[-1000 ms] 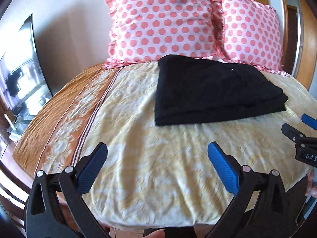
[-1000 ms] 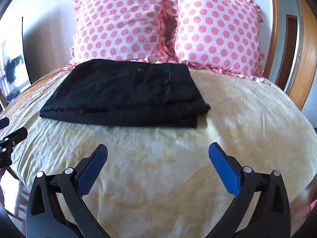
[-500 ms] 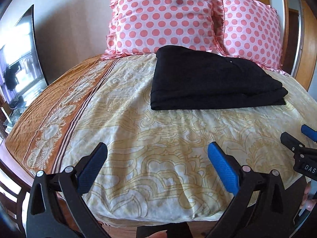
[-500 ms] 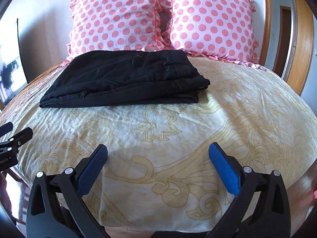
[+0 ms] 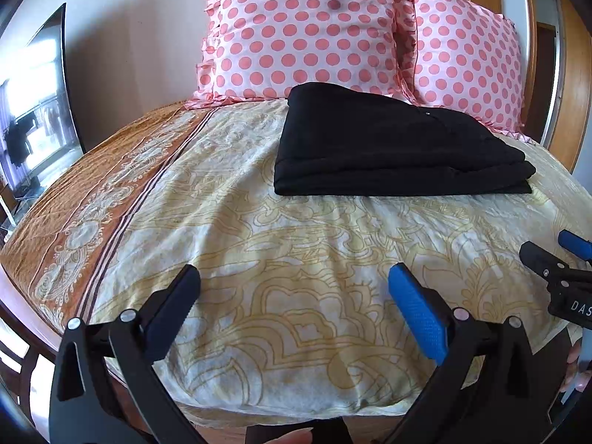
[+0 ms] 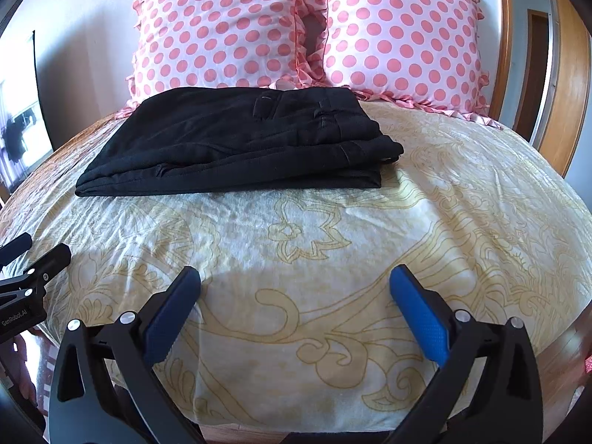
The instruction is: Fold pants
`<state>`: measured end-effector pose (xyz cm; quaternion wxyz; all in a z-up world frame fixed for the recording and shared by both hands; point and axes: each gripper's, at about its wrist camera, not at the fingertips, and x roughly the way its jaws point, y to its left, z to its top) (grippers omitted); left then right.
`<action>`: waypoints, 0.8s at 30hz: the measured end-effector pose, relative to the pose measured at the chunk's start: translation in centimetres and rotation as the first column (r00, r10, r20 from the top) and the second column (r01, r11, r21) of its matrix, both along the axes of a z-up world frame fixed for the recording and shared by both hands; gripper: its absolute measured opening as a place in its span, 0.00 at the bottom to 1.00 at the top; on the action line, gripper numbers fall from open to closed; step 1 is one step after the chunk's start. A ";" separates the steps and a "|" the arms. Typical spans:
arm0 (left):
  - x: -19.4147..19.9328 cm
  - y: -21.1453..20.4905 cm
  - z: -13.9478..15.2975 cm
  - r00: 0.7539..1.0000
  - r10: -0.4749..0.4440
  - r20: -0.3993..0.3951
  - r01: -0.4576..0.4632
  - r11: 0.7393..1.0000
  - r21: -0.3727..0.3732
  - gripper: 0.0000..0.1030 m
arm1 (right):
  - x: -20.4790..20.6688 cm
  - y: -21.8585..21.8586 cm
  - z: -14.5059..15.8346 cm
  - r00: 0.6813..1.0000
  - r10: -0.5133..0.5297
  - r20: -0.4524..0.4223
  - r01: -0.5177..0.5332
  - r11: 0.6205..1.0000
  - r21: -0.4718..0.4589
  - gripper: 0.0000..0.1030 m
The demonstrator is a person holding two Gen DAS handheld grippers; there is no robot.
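The black pants [image 5: 388, 148] lie folded into a flat rectangular stack on the yellow patterned bedspread [image 5: 296, 259], just in front of the pillows; they also show in the right wrist view [image 6: 240, 144]. My left gripper [image 5: 296, 296] is open and empty, held low near the foot of the bed, well short of the pants. My right gripper [image 6: 296, 296] is open and empty too, at the same distance from them. Each gripper shows at the edge of the other's view, the right one [image 5: 562, 259] and the left one [image 6: 29, 259].
Two pink polka-dot pillows [image 6: 303, 26] stand against the wall behind the pants. An orange patterned border [image 5: 92, 203] runs along the bed's left side. A dark screen [image 5: 33, 103] stands at far left. Wooden door frames [image 6: 566, 74] rise at right.
Both grippers have pulled back toward the foot of the bed and dropped lower, so the pants sit farther away and more bedspread shows. The pants have not moved. Both jaws stay open.
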<state>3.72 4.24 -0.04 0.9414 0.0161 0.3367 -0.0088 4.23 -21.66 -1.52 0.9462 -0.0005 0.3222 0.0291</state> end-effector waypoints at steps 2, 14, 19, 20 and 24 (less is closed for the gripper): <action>0.0 0.0 0.0 1.000 0.001 -0.001 -0.001 1.000 -0.001 0.98 | 0.1 -0.1 0.0 1.000 0.000 -0.004 0.000 1.000 0.000 0.99; -0.1 -0.1 0.0 1.000 0.003 0.007 -0.003 1.000 -0.002 0.98 | 0.1 0.0 0.1 1.000 0.001 0.006 -0.001 1.000 0.001 0.99; -0.1 0.0 0.0 1.000 0.002 0.005 -0.002 1.000 -0.002 0.98 | 0.0 0.0 0.0 1.000 0.001 0.006 -0.001 1.000 0.001 0.99; -0.1 0.0 0.0 1.000 0.002 0.005 -0.002 1.000 -0.002 0.98 | 0.0 0.0 0.0 1.000 0.000 0.007 0.000 1.000 0.001 0.99; -0.1 0.0 0.0 1.000 0.002 0.006 -0.002 1.000 -0.002 0.98 | 0.0 0.0 0.1 1.000 0.000 0.008 0.000 1.000 0.001 0.99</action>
